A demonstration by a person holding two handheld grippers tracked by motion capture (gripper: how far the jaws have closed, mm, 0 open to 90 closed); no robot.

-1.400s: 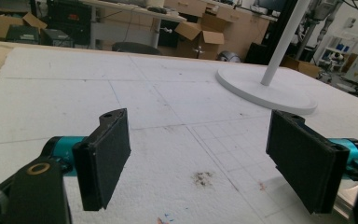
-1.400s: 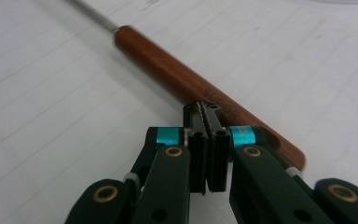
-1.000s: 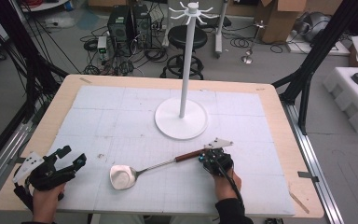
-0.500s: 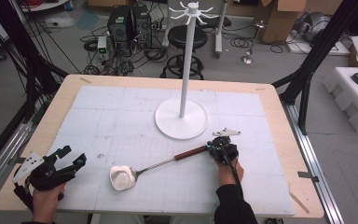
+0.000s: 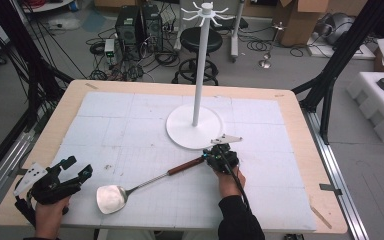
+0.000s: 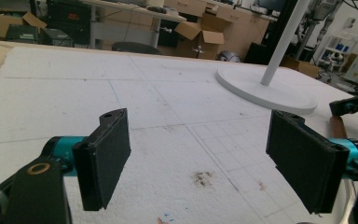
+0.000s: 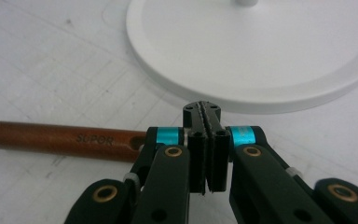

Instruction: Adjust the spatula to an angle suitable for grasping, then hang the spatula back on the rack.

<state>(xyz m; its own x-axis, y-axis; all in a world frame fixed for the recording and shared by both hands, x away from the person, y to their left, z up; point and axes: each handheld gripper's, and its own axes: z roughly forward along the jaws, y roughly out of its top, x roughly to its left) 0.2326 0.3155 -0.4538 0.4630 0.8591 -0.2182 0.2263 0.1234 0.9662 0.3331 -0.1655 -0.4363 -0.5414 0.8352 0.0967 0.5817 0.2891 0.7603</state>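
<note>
Changed: my right claw (image 5: 219, 156) slid toward the stand (image 5: 194, 126), nudging the spatula (image 5: 145, 182) along.
Right claw: together, empty, beside the handle's end.
Left claw (image 5: 65, 170): apart, idle.

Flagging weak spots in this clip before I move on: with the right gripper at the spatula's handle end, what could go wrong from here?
1. The right gripper is shut with nothing between its pads, beside the wooden handle; it may only nudge the spatula rather than grasp it.
2. The stand's base lies just ahead of the jaw tips, so a forward push could bump it.
3. The left gripper stands open, apart from the spatula, so nothing steadies it.
</note>
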